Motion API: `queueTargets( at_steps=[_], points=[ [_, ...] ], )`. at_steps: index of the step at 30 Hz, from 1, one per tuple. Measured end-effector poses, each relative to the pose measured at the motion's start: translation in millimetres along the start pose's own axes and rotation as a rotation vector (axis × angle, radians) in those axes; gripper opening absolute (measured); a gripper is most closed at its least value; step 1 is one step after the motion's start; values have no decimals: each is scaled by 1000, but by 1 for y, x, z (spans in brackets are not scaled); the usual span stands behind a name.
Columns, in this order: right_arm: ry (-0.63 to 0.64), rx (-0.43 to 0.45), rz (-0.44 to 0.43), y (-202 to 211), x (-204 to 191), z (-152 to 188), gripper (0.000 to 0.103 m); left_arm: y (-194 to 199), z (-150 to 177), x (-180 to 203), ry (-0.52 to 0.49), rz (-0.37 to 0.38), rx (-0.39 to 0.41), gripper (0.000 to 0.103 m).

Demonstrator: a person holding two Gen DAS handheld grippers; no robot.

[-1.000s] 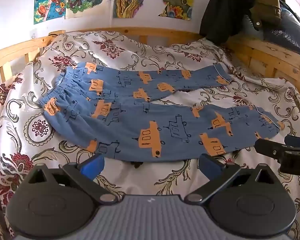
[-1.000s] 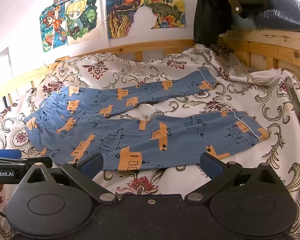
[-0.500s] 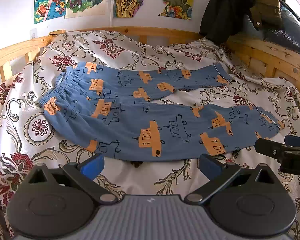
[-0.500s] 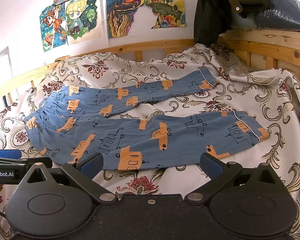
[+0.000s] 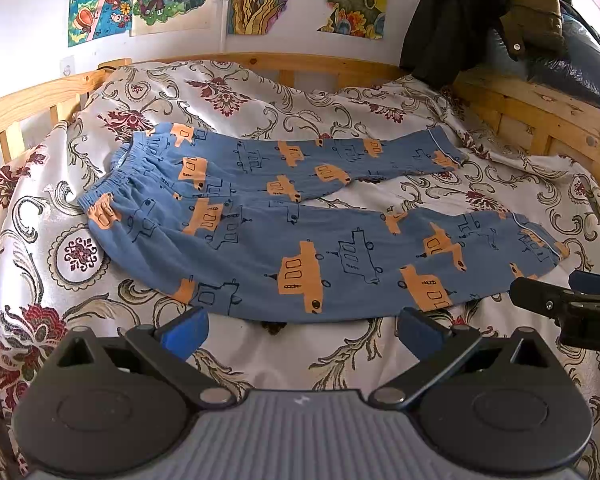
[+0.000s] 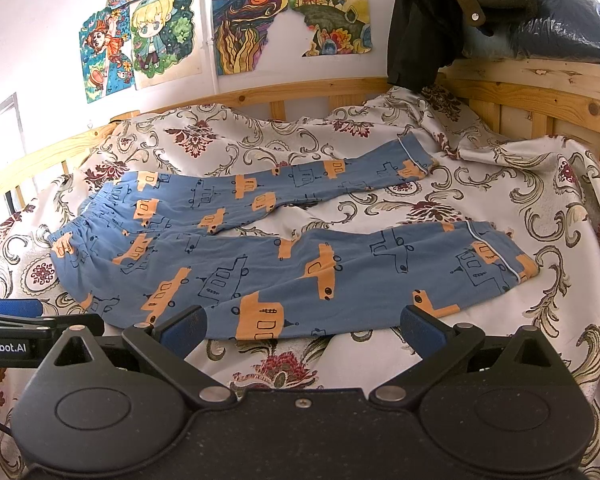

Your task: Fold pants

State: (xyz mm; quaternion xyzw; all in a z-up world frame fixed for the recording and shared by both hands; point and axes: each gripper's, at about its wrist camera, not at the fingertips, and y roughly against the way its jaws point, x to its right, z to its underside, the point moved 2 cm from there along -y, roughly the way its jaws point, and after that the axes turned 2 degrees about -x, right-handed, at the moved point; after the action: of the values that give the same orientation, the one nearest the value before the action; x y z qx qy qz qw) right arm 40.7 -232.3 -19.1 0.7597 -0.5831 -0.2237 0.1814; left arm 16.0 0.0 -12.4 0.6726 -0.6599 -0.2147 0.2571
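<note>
Blue pants (image 5: pixel 260 232) (image 6: pixel 260 264) printed with orange cars lie spread flat on the bed, waistband to the left, both legs stretched right with a gap between them. My left gripper (image 5: pixel 300 330) hovers open just short of the near leg's lower edge, nothing between its blue pads. My right gripper (image 6: pixel 300 330) is likewise open in front of the near leg, holding nothing. Each gripper's tip shows in the other's view: the right gripper (image 5: pixel 564 304) near the near leg's cuff, the left gripper (image 6: pixel 32 320) below the waistband.
A floral bedspread (image 5: pixel 260 92) covers the bed, bounded by a wooden rail (image 5: pixel 260 58) at the back and sides. Dark jackets (image 5: pixel 480 12) and a blue bag (image 6: pixel 560 20) pile on the right rail. Posters (image 6: pixel 160 32) hang on the wall.
</note>
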Motion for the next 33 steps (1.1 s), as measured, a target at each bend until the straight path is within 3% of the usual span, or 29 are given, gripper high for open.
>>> queueTargets(
  at_steps=[24,33],
  points=[
    [3,-7,5,-2,0,0,102,-3,4,-3,11,4,-11,103],
    [7,-19,16,-3,-1,3,102,-7,7,-10,100,86,-61,103]
  ],
)
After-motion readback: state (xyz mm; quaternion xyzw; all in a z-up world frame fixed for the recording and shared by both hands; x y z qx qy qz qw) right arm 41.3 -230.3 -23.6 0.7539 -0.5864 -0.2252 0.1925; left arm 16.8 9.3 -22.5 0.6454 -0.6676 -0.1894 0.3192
